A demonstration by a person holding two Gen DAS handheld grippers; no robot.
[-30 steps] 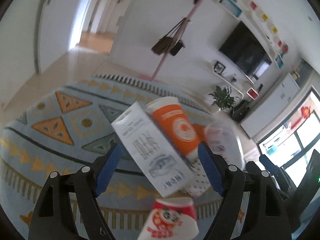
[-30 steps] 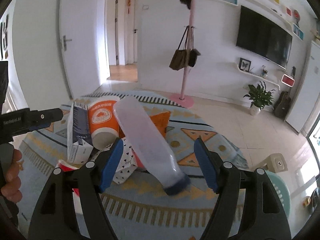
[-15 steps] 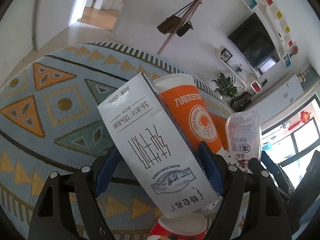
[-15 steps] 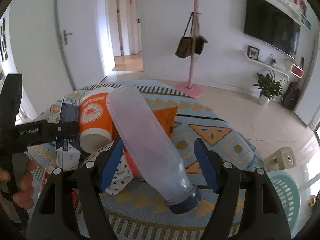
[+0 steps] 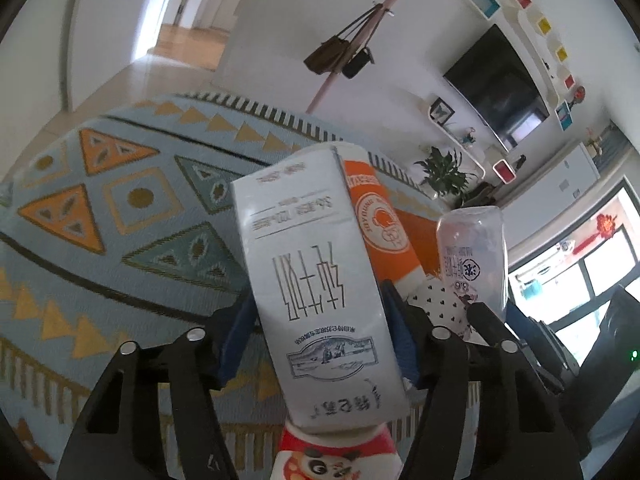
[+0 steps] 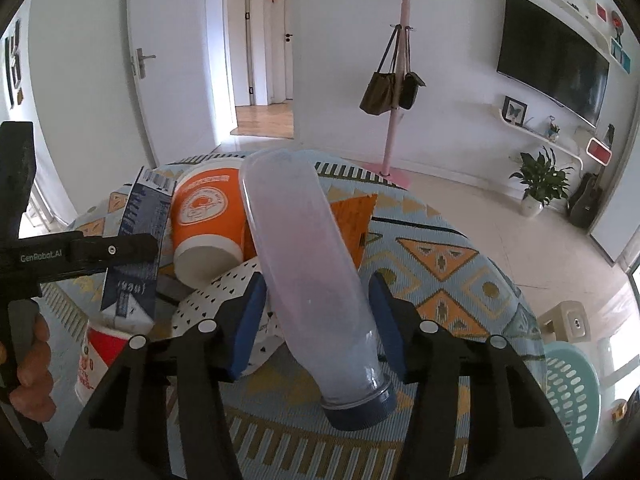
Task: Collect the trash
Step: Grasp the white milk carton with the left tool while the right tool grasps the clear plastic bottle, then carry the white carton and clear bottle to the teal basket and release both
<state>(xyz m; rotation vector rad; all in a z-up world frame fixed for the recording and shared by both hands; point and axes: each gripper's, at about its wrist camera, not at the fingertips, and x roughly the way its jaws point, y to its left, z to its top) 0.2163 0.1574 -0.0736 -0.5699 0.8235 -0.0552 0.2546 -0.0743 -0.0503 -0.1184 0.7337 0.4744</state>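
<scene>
My left gripper (image 5: 320, 332) is shut on a white milk carton (image 5: 316, 280), its blue pads pressing both sides. My right gripper (image 6: 316, 320) is shut on a clear plastic bottle (image 6: 308, 264) with a blue cap, tilted cap-down. The carton (image 6: 136, 248) and the left gripper also show at the left of the right wrist view. An orange paper cup (image 6: 208, 220) lies on its side behind them, also in the left wrist view (image 5: 376, 220). A red-and-white panda cup (image 5: 336, 456) sits just below the carton. The bottle (image 5: 472, 256) shows right of the carton.
A white dotted paper bag (image 6: 224, 300) and an orange box (image 6: 352, 224) lie on the patterned round rug (image 5: 120, 200). A light green basket (image 6: 568, 392) stands at the right. A pink coat stand (image 6: 396, 80) with bags stands behind the rug.
Both grippers have closed inward, the left onto the milk carton and the right onto the bottle. The carton now stands more upright between the left pads.
</scene>
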